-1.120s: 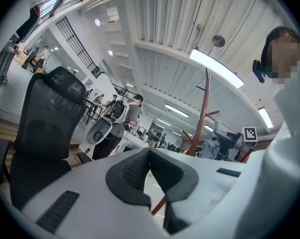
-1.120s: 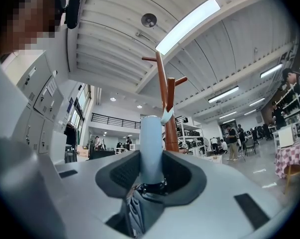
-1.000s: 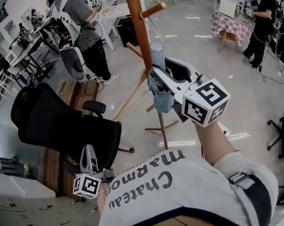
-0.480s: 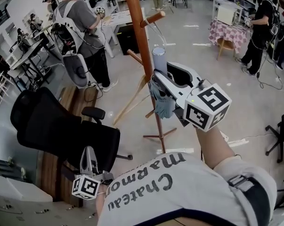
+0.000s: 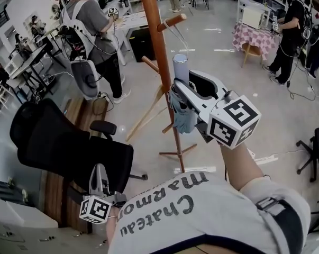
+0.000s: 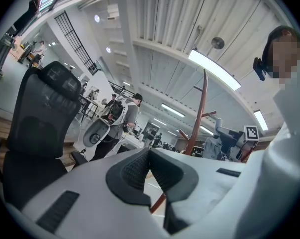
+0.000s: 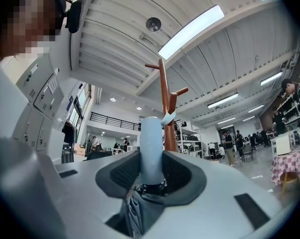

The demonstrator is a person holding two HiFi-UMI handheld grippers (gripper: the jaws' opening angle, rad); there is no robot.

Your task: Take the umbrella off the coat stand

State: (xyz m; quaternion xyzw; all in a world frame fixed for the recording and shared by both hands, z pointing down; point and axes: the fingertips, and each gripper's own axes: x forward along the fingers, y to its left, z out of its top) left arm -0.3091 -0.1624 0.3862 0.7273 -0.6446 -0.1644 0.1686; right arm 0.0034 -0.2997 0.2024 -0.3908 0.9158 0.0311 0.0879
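Right claw [image 5: 176,87] is raised at chest height, pointing about level at the stand [image 5: 158,41]. In the right gripper view the claw [image 7: 150,176] is closed partway on the umbrella [image 7: 151,148]. Both pads press the sides of its pale blue handle. The handle stands upright and rises above the jaws. The folded grey-blue canopy hangs below them.

From the head view the umbrella [image 5: 181,70] sits just beside the stand's pole, on its right. A thin strap [image 5: 176,35] runs from the handle top up to the upper peg [image 5: 172,20]. In the right gripper view the strap [image 7: 168,117] lies against the pole. So the umbrella is gripped but not yet off the stand.

Left claw [image 5: 99,169] is held low at my left side, near the black chair [image 5: 58,142]. In its own view the left claw [image 6: 150,156] has its pads meeting at the tips, with nothing between them. It touches nothing.

The stand's foot rests on the pale floor [image 5: 228,62]. Other people [image 5: 93,30] work at tables well behind it.
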